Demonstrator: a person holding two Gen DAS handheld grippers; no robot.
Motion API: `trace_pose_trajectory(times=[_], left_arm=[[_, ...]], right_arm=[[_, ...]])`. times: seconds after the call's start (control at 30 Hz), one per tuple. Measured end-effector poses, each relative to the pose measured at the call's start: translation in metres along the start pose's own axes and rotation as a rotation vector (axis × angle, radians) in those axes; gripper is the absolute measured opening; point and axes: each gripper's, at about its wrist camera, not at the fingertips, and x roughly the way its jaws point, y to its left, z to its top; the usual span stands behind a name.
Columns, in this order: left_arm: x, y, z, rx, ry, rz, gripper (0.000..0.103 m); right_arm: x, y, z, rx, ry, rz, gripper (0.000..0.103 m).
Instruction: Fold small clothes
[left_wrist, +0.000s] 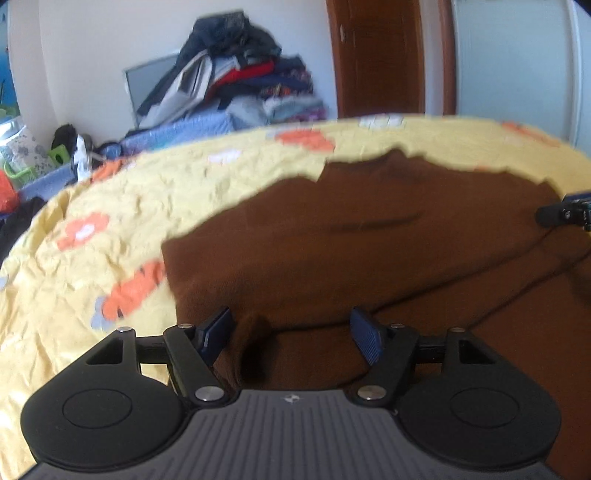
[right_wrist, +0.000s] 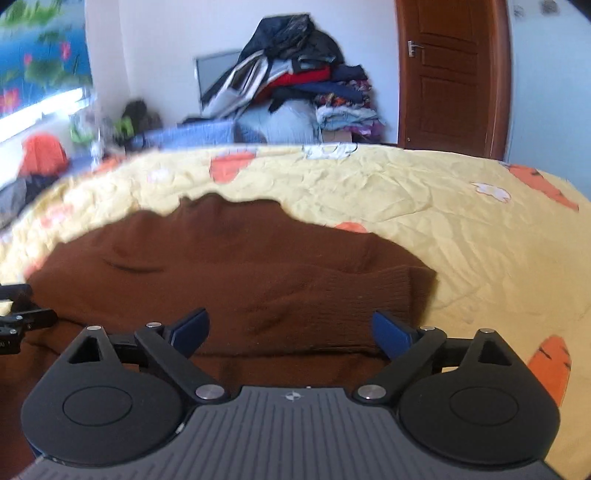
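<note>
A dark brown knitted garment (left_wrist: 369, 236) lies spread on the yellow bedspread (left_wrist: 110, 206), seen from both wrists. My left gripper (left_wrist: 291, 325) hovers over its near left part, jaws apart, with a raised fold of the knit lying between the blue pads; the pads do not press on it. My right gripper (right_wrist: 291, 328) stands wide open over the same garment (right_wrist: 240, 266), near a folded-over ribbed sleeve end (right_wrist: 399, 291); nothing is between its fingers. Each gripper shows at the edge of the other's view.
The bedspread (right_wrist: 461, 229) carries orange and white prints and extends right and left of the garment. Behind the bed a tall heap of clothes (right_wrist: 295, 81) rests against the white wall, and a brown wooden door (right_wrist: 450, 74) is at the right.
</note>
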Motion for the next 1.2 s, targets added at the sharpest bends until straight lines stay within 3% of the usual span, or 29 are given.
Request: trace_pose_trajectory(times=[0.07, 0.1, 0.23, 0.33, 0.47, 0.6, 0.67, 0.73, 0.8, 0.87, 0.93, 1.03, 1.2], left_arm=[[0.001, 0.005, -0.005, 0.006, -0.031, -0.015, 0.073], [0.001, 0.007, -0.005, 0.001, -0.028, -0.018, 0.073], [-0.001, 0.001, -0.004, 0.018, -0.029, 0.012, 0.074], [-0.028, -0.002, -0.012, -0.008, -0.033, 0.031, 0.072], [-0.097, 0.015, -0.05, -0.13, -0.068, -0.02, 0.073], [-0.147, 0.039, -0.103, -0.339, 0.013, -0.055, 0.074], [-0.161, 0.051, -0.128, -0.482, 0.074, -0.115, 0.074], [-0.178, 0.058, -0.146, -0.583, 0.061, -0.213, 0.078], [-0.181, 0.072, -0.16, -0.733, 0.076, -0.399, 0.081], [-0.172, 0.083, -0.174, -0.873, 0.141, -0.598, 0.081], [-0.165, 0.087, -0.182, -0.942, 0.191, -0.706, 0.081], [-0.167, 0.086, -0.184, -0.93, 0.229, -0.749, 0.081], [-0.175, 0.083, -0.189, -0.919, 0.242, -0.754, 0.08]], right_arm=[[0.017, 0.006, -0.008, -0.066, 0.064, -0.05, 0.098], [0.019, 0.008, -0.017, -0.121, 0.026, -0.067, 0.103], [0.016, 0.003, -0.018, -0.096, 0.032, -0.047, 0.103], [-0.006, 0.001, -0.019, -0.039, 0.037, -0.037, 0.102], [-0.08, -0.021, -0.053, 0.119, -0.028, 0.087, 0.103], [-0.132, -0.049, -0.107, 0.27, 0.05, 0.081, 0.103], [-0.157, -0.055, -0.131, 0.293, 0.054, 0.078, 0.103], [-0.178, -0.055, -0.145, 0.308, 0.09, 0.097, 0.103], [-0.19, -0.059, -0.153, 0.376, 0.129, 0.196, 0.103], [-0.196, -0.063, -0.158, 0.455, 0.184, 0.323, 0.103], [-0.198, -0.065, -0.162, 0.526, 0.232, 0.418, 0.103], [-0.198, -0.059, -0.169, 0.58, 0.277, 0.517, 0.103], [-0.202, -0.04, -0.177, 0.605, 0.336, 0.623, 0.103]])
